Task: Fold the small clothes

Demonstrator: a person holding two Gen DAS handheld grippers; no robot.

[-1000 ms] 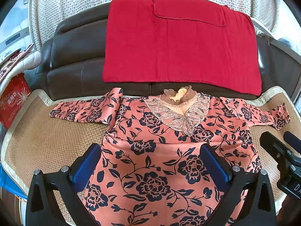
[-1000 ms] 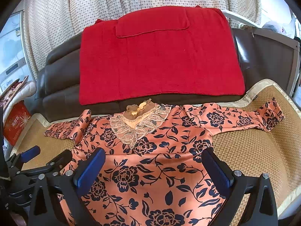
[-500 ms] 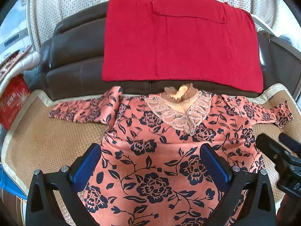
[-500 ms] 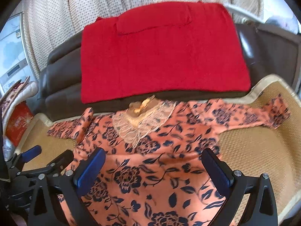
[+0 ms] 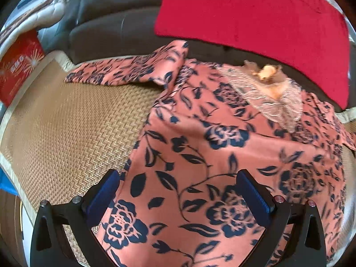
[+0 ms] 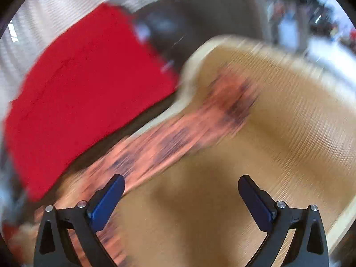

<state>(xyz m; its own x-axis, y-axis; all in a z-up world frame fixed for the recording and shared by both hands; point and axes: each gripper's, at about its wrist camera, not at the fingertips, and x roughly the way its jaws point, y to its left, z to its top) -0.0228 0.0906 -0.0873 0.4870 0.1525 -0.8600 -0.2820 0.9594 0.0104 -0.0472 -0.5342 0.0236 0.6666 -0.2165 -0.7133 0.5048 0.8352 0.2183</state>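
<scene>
The floral dress (image 5: 222,155) lies flat on the woven mat (image 5: 66,129). Left gripper (image 5: 178,198) hangs over its body; right gripper (image 6: 181,202) faces the sleeve (image 6: 178,133) stretching away ahead-left. Both are wide open and empty.

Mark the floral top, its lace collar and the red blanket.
floral top (image 5: 222,160): left wrist view, on the front body panel.
lace collar (image 5: 273,102): left wrist view, on the lace below the neck.
red blanket (image 5: 255,15): left wrist view, mid-cloth.
</scene>
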